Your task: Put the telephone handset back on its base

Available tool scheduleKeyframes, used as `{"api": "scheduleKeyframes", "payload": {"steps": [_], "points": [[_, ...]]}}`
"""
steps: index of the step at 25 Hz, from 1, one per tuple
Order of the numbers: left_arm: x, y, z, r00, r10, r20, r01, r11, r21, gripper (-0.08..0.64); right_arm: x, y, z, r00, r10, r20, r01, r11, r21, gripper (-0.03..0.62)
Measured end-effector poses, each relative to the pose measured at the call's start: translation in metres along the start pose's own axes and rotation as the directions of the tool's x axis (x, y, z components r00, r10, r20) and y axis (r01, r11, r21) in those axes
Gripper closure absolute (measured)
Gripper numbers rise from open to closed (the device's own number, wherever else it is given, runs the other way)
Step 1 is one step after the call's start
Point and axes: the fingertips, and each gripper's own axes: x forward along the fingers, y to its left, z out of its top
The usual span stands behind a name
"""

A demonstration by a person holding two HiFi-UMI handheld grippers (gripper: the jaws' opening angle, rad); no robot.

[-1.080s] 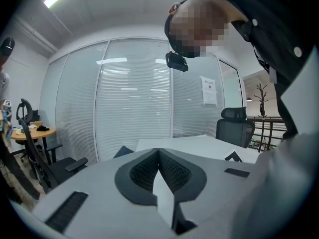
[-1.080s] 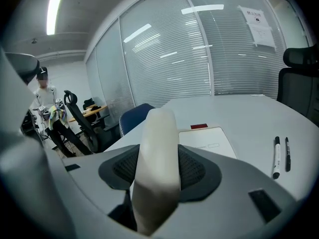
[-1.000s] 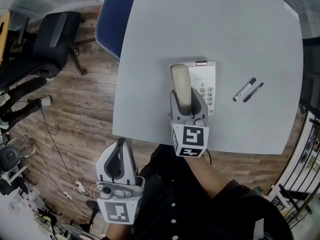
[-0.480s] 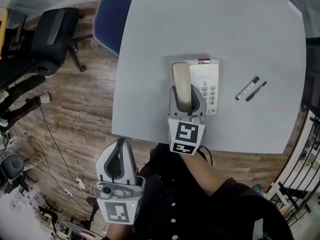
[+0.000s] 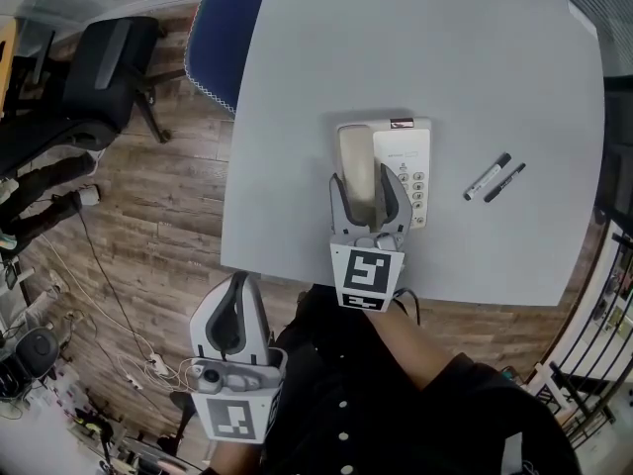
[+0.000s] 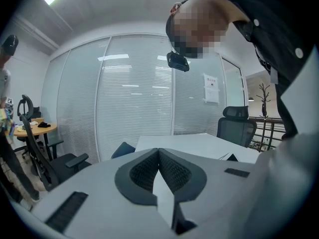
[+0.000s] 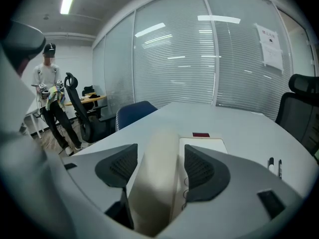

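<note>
Spanning the head view, a grey table (image 5: 445, 47) is seen with the telephone base (image 5: 406, 154) near its front edge, and the handset (image 5: 356, 161) is laid along the base's left side, apparently seated in its cradle. The right gripper (image 5: 366, 182) is placed around the handset's near end, its jaws being opened and clear of it on both sides. The left gripper (image 5: 237, 283) is held off the table, jaws closed together on nothing.
</note>
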Motion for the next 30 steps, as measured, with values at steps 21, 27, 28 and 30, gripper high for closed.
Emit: {"api": "scheduleKeyframes", "payload": {"steps": [21, 27, 28, 30], "points": [[0.000, -0.019, 0.067, 0.980, -0.044, 0.193, 0.029, 0.996, 0.079, 0.546, -0.094, -0.024, 0.089, 0.928, 0.270, 0.256, -0.263, 0.963, -0.062, 0.551], [-0.006, -0.023, 0.090, 0.966, -0.060, 0.252, 0.034, 0.994, 0.107, 0.546, -0.125, -0.059, 0.114, 0.918, 0.259, 0.301, -0.249, 0.966, -0.074, 0.560], [-0.007, -0.024, 0.094, 0.963, -0.062, 0.261, 0.035, 0.994, 0.107, 0.546, -0.132, -0.064, 0.120, 0.911, 0.257, 0.323, -0.249, 0.966, -0.066, 0.560], [-0.009, -0.025, 0.101, 0.960, -0.064, 0.272, 0.036, 0.994, 0.105, 0.546, -0.145, -0.073, 0.132, 0.899, 0.252, 0.358, -0.250, 0.967, -0.053, 0.560]]}}
